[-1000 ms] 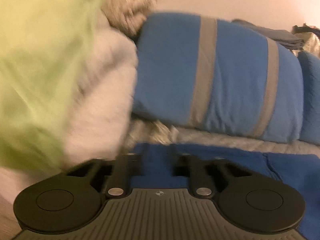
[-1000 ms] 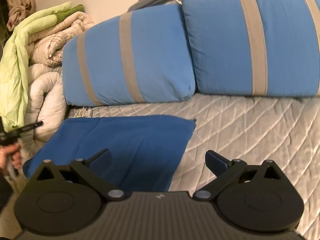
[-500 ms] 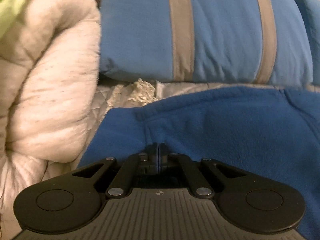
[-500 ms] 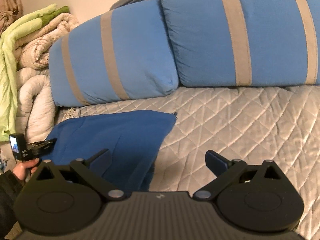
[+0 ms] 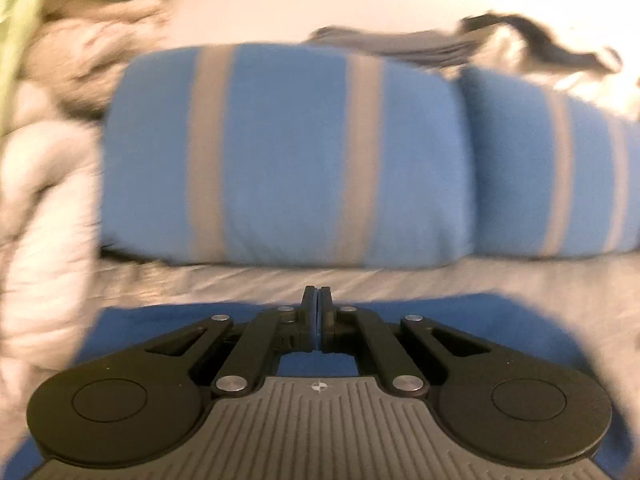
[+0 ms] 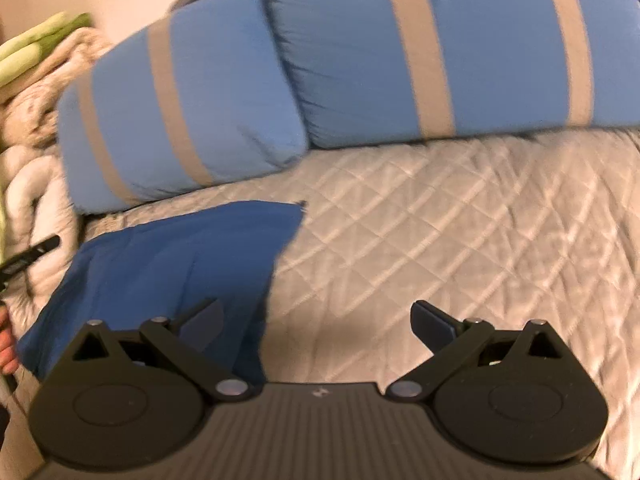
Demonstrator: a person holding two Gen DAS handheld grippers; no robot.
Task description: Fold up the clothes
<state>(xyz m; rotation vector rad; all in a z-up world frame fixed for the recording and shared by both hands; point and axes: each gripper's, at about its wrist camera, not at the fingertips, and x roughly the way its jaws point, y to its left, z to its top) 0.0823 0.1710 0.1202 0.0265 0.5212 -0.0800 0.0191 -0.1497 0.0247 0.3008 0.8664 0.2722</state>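
Fleece-like dark blue cloth [image 6: 168, 276] lies spread on the quilted grey bedcover [image 6: 460, 240], near the left side and just in front of the striped blue pillows [image 6: 180, 112]; it looks soft, light and limp — likely to sag and drape from wherever it is pinched. Left gripper [image 5: 318, 320] has its tongs pressed together low over the cloth's near part, though whether fabric is caught between them I cannot tell. Right gripper [image 6: 316, 320] hangs with tongs wide apart at the cloth's right edge — a corner or hem there seems the surest hold.
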